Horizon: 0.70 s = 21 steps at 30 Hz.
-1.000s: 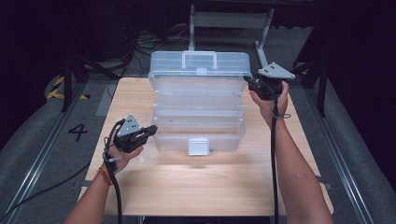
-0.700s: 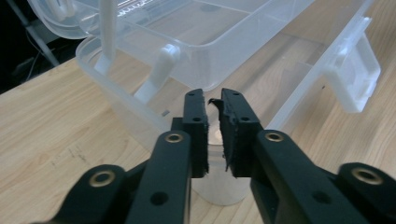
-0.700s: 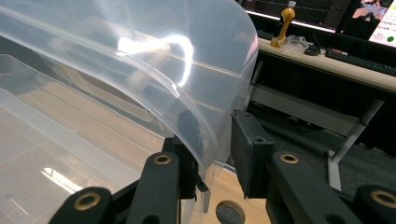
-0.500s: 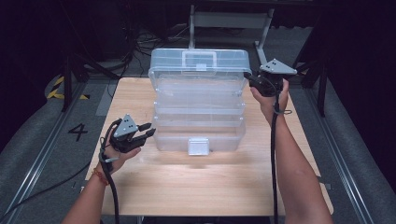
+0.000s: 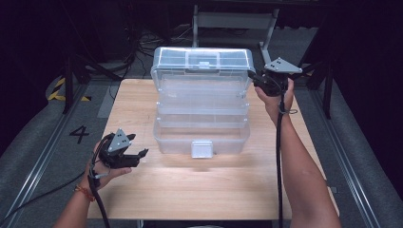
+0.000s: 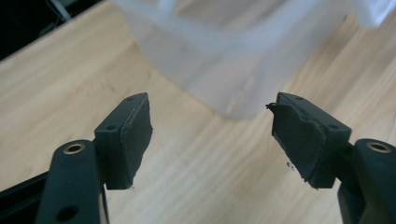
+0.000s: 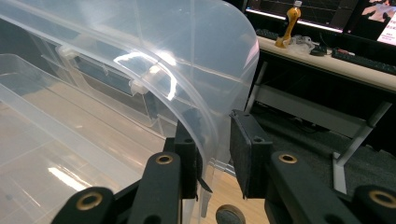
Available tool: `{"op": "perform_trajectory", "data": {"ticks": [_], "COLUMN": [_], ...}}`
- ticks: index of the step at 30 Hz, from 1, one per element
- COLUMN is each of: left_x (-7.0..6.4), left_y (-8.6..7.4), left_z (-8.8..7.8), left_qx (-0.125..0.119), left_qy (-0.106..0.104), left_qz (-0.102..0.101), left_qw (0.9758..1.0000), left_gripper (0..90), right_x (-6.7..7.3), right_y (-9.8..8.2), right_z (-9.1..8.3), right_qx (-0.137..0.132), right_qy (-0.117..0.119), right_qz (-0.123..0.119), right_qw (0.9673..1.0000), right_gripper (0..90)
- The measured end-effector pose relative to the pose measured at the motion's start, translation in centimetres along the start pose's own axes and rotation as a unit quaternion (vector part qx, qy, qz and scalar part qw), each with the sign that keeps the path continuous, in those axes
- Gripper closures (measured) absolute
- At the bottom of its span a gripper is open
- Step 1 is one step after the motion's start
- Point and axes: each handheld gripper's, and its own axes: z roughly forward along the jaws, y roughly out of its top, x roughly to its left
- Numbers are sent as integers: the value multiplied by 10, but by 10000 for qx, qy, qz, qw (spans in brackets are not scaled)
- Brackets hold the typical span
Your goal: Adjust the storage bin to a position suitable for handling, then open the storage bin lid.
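Two tongs work the clear box: right tongs clamped on its lid edge at upper right, left tongs, just opened and empty, lower left over the table; next probably regrip the base.

Lab recording bay: dark surround, cable tangle, floor rails, monitors on bench.

rig look: two black handheld two-jaw grippers, left and right | grey three-cornered plates on top | brass-ringed screw holes | black cables trailing | bare forearms, orange wristband
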Motion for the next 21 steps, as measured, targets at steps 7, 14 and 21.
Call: {"op": "perform_trajectory", "data": {"ticks": [7, 14, 21], "left_x": [-6, -9, -5], "left_y": [-31, -48, -52], "left_z": [11, 21, 33], "left_qx": [724, 812, 719], "left_qy": [29, -222, -533], "left_qz": [-42, -385, -708], "left_qw": [9974, 9957, 9935], "left_gripper": [279, 219, 151], "right_x": [-2, -4, -6], "right_y": [0, 0, 2], "right_z": [-1, 0, 4], "right_qx": [-7, -20, -7], "right_qy": [60, 88, 86], "right_qz": [-14, 60, 147], "right_qw": [10000, 9999, 9999], "right_gripper": [744, 750, 754]}}
